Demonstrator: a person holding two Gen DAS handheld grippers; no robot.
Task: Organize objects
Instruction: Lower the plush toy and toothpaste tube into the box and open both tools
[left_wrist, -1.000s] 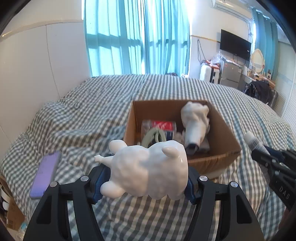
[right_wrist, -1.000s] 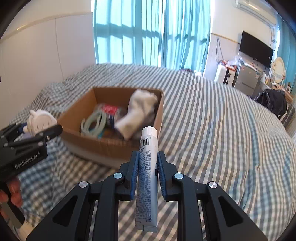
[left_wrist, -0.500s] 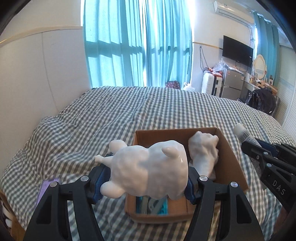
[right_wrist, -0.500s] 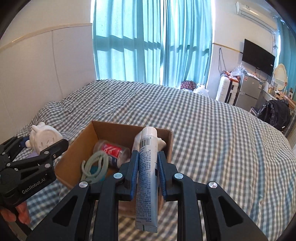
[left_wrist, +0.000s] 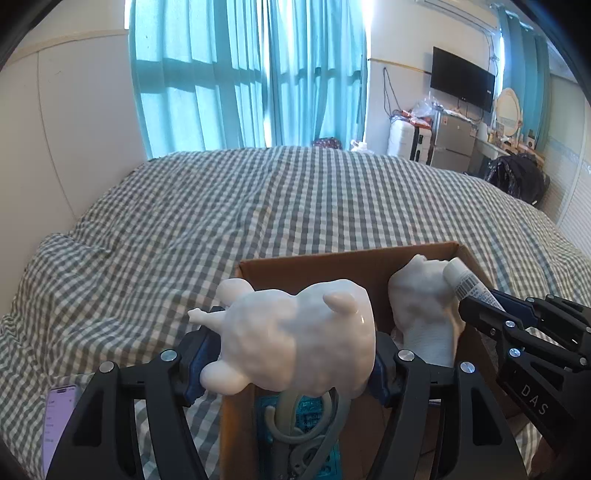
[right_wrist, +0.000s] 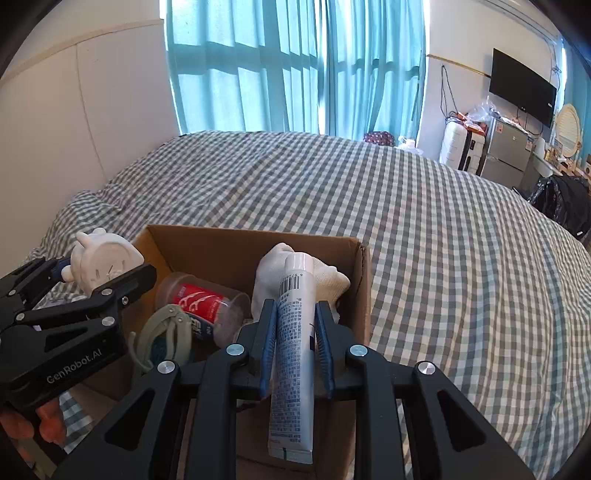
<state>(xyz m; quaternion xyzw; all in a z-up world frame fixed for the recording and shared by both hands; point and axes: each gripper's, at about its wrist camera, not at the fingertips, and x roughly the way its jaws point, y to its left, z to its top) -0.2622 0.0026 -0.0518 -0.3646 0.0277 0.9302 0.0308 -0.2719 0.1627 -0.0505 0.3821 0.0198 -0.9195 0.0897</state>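
Fingers, left gripper (left_wrist: 291, 354): blue pads clenched on either flank of a white animal figurine (left_wrist: 295, 343), which is held above the near left corner of the cardboard box (left_wrist: 332, 264); fingers, right gripper (right_wrist: 295, 334): pressed tight on a white tube (right_wrist: 293, 350) printed with a barcode, cap end forward, tube poised over the near right part of the same box.

Box contents, as far as visible: a white sock (right_wrist: 325, 280) bunched against the right wall; a clear jar with a red label (right_wrist: 201, 301) lying on its side toward the left wall; a grey-green looped strap (right_wrist: 168, 332) over a blue packet at the near edge; other items beneath cannot be told.

Carrier: box stands on a bed with a grey-and-white checked cover (left_wrist: 258, 206), toward the near edge; a purple phone (left_wrist: 59, 417) lies on the cover at the near left corner.

Surroundings: teal curtains (left_wrist: 251, 74) behind the bed; wall-mounted television (left_wrist: 463, 83) at the right; a person's fingertips (right_wrist: 48, 424) on the left gripper's handle.
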